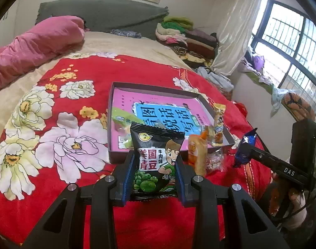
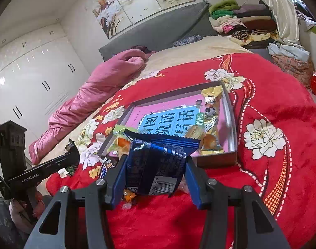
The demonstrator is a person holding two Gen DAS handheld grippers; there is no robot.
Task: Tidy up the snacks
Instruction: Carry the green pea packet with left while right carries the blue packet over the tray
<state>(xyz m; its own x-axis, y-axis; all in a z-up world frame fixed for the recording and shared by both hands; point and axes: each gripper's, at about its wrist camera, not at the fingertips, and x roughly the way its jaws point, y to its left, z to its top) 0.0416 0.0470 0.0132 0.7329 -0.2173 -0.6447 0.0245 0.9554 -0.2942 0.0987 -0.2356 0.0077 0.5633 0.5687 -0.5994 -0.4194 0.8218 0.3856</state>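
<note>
My left gripper (image 1: 156, 161) is shut on a black green-pea snack packet (image 1: 156, 155), held upright just in front of the shallow grey tray (image 1: 111, 112) on the red floral bedspread. My right gripper (image 2: 156, 166) is shut on a dark blue snack packet (image 2: 156, 166), also just short of the tray (image 2: 232, 124). The blue packet shows in the left wrist view (image 1: 245, 147), at the tip of the right gripper. The tray holds a pink and blue book (image 1: 168, 114), a green packet (image 1: 122, 120) and a yellow packet (image 2: 212, 112).
An orange packet (image 1: 197, 153) and a clear wrapped sweet (image 1: 214, 161) lie on the bedspread by the tray's near edge. A pink quilt (image 1: 33, 47) lies at the left. Folded clothes (image 1: 185, 35) are stacked by the headboard. A wardrobe (image 2: 23, 72) stands at the left.
</note>
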